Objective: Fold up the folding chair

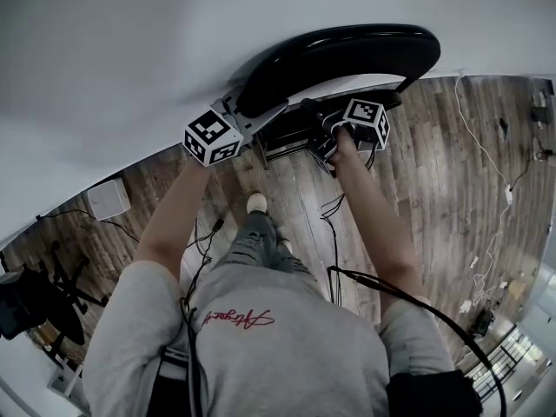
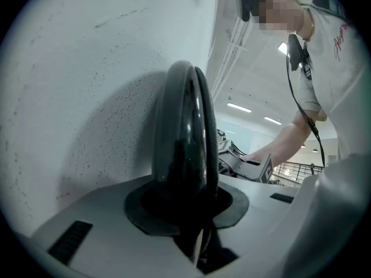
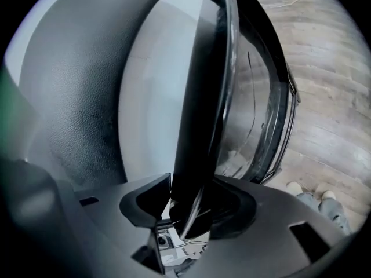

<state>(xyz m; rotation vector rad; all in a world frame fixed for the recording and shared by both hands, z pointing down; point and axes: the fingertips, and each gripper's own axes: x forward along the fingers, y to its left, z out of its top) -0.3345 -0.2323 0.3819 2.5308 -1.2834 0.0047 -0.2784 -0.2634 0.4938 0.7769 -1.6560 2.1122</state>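
Note:
The black folding chair [image 1: 347, 55] stands folded flat against the white wall, its rounded top edge toward me. My left gripper [image 1: 259, 111] holds the chair's left rim. In the left gripper view the gripper [image 2: 185, 204] is shut on the glossy black edge [image 2: 182, 126], with both pads pressed against it. My right gripper [image 1: 314, 120] is at the chair's middle, below the top edge. In the right gripper view the gripper [image 3: 188, 204] is open. A black panel of the chair [image 3: 203, 97] stands between the pads, with a gap at the left pad. The metal frame [image 3: 281, 114] curves off to the right.
The white wall [image 1: 130, 50] is right behind the chair. Wood floor [image 1: 452, 163] lies below, with white cables [image 1: 486, 146] trailing at the right. A white box [image 1: 109, 200] sits at the left and a black stand [image 1: 43, 307] at the lower left. My shoe [image 1: 256, 202] is near the chair's foot.

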